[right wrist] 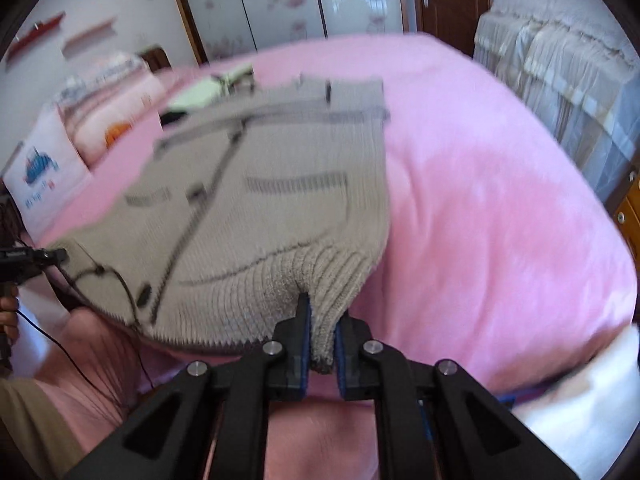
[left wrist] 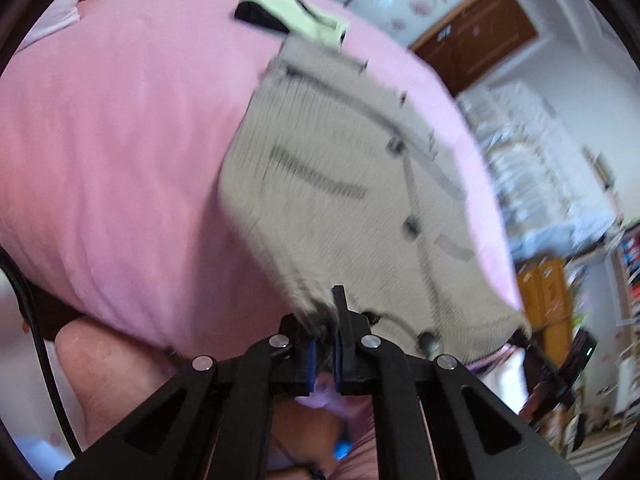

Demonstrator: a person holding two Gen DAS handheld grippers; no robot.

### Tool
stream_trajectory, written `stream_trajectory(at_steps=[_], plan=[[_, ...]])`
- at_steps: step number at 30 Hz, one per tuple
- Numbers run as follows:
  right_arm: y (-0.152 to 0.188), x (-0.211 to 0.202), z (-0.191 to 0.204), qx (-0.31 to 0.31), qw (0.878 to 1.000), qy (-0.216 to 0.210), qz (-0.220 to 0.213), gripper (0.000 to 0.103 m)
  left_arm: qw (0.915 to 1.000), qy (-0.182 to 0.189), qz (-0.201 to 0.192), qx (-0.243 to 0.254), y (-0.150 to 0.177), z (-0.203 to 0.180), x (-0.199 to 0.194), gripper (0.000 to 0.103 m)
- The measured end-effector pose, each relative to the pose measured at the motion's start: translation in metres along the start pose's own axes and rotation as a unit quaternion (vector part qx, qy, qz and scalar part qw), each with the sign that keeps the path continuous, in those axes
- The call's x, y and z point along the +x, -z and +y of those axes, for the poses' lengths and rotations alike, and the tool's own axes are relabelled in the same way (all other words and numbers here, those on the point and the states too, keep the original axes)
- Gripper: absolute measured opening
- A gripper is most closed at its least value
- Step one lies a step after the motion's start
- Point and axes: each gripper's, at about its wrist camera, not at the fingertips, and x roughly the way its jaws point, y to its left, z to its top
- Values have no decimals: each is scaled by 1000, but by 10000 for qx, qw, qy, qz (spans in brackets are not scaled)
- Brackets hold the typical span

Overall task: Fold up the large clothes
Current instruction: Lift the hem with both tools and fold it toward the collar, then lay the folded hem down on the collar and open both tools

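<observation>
In the left wrist view, the pink bed [left wrist: 120, 152] is seen filling the frame from 9 to 12 o'clock. A folded green and black garment [left wrist: 292, 12] is laid on it near 12 o'clock, touching or just beside the far end of the beige knitted cardigan [left wrist: 332, 184], which is spread across the centre toward 4 o'clock. The cardigan's near hem is clamped between the blue pads of the left gripper [left wrist: 326, 344] at 6 o'clock, the jaws being closed onto the knit with only cloth between them. The gripper is pointed forward along the bed, tilted, and the picture is blurred by motion. A wardrobe [left wrist: 476, 36] is seen at 1 o'clock.

In the right wrist view, a white box with blue print [right wrist: 40, 176] is seen at 9 o'clock beside the bed's left edge; what it holds cannot be told. The left gripper's black body [right wrist: 24, 258] is seen at 9 o'clock, at the cardigan's [right wrist: 256, 216] left hem corner. The cardigan is stretched across the centre over the bed [right wrist: 500, 208], its ribbed hem raised. That hem is pinched by the right gripper [right wrist: 322, 340] at 6 o'clock, jaws pressed onto a fold of rib. A draped white cover [right wrist: 560, 64] is seen at 2 o'clock.
</observation>
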Motion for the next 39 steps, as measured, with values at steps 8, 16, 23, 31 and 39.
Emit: stream_trajectory(at_steps=[8,16,23,31,39], plan=[[-86,1,4,201,9975,-282,-611,9,9982,57,-571,-178,-74,-29,-14,3],[-187,48,-17,691,9927,-175,-977,9,9947,-100,-1022,-57,-182,-51,14,3],[-278,130,-36,983,9871,206,-1248,9,9867,-312,-1550,370,-285,-76,76,3],[-333,250,-60,1103,9834,809,-1193,9,9677,-1196,-1832,1251,-356,-85,199,4],[-311,344,-77,889,9856,1380,-413,11,9510,-1998,-1552,1779,-352,-56,292,10]])
